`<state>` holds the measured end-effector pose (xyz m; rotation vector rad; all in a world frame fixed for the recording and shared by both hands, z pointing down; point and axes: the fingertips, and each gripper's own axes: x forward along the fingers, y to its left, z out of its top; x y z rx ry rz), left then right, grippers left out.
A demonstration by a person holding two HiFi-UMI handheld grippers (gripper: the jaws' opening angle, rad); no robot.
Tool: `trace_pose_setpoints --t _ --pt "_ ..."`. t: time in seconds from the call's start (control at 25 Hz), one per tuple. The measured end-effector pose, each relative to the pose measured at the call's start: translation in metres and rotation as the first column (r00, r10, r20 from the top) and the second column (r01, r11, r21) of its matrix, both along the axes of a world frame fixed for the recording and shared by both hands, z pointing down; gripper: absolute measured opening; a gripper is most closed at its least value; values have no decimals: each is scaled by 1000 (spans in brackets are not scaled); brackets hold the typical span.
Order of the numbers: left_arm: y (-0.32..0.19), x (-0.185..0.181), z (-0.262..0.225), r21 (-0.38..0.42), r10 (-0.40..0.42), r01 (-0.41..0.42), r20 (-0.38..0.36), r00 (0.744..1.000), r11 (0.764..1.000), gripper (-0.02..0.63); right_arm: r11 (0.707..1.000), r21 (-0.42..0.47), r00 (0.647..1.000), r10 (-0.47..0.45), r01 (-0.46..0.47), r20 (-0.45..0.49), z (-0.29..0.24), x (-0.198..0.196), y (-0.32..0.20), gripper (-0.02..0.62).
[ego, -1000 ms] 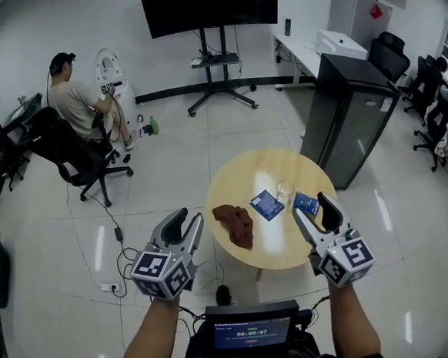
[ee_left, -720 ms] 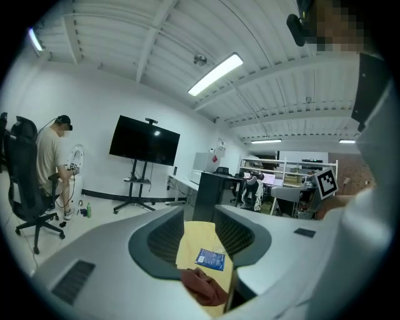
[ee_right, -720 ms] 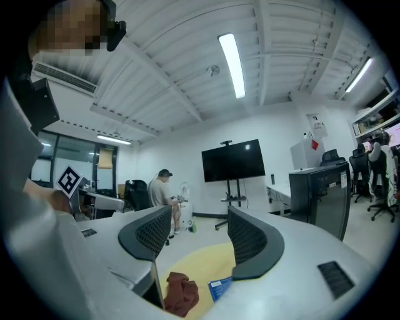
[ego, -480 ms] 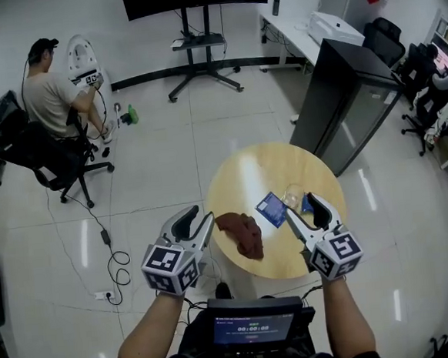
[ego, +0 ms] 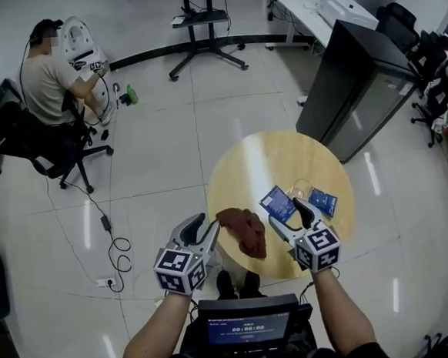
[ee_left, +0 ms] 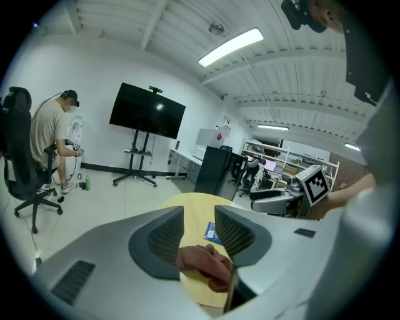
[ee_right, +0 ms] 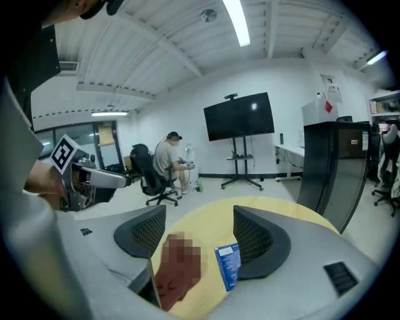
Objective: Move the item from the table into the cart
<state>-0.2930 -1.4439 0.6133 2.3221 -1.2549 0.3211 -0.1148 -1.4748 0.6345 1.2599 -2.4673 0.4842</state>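
nearest, at 6 o'clock in the head view, a black unit with a small screen [ego: 251, 328]; cannot tell if it belongs to the cart, which no view clearly shows. just beyond it, both grippers hover over the near edge of the round wooden table [ego: 246, 165]. left gripper [ego: 209, 223]: jaws wide, nothing between the pads. its own view looks through the gap onto the brown cloth [ego: 242, 228], crumpled at about 8 o'clock on the tabletop, just beside the tips. right gripper [ego: 285, 210]: jaws have just been opening and stand wide, nothing pinched. the blue packet [ego: 276, 203] lies flat near the table centre, just ahead of them. farther on, a clear glass [ego: 300, 188] at 1 o'clock and a second blue packet [ego: 323, 202] at 3 o'clock. step in hand, as judged: reach before grasp, no item lifted yet. the next move calls for lowering each open pair around its target, closing on a raised fold of cloth, and working a pad under the flat packet's edge.
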Motion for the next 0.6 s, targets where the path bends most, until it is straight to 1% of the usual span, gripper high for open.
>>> trace_pose_setpoints --t 0.12,0.2,0.24,0.28,0.44,0.6 --pt "-15 3 23 -24 -11 11 5 1000 1000 155 998 -55 999 -31 29 -26 35 1 -17 339" --pt "-25 8 40 -40 -16 17 17 1000 999 152 993 -100 997 -73 70 -25 58 -6 -26 339" --pt "-30 10 49 -53 -21 22 21 1000 998 152 987 -126 995 -100 96 -26 70 -13 -30 370" --pt "-35 11 58 -69 -28 30 21 999 997 152 981 -152 991 -129 123 -29 84 -21 -32 383" --pt "-50 12 95 -111 -62 64 21 998 992 152 948 -241 971 -230 209 -63 148 -49 -35 383" --pt "-56 5 129 -143 -74 79 42 996 987 150 921 -281 943 -311 269 -115 190 -71 -39 385"
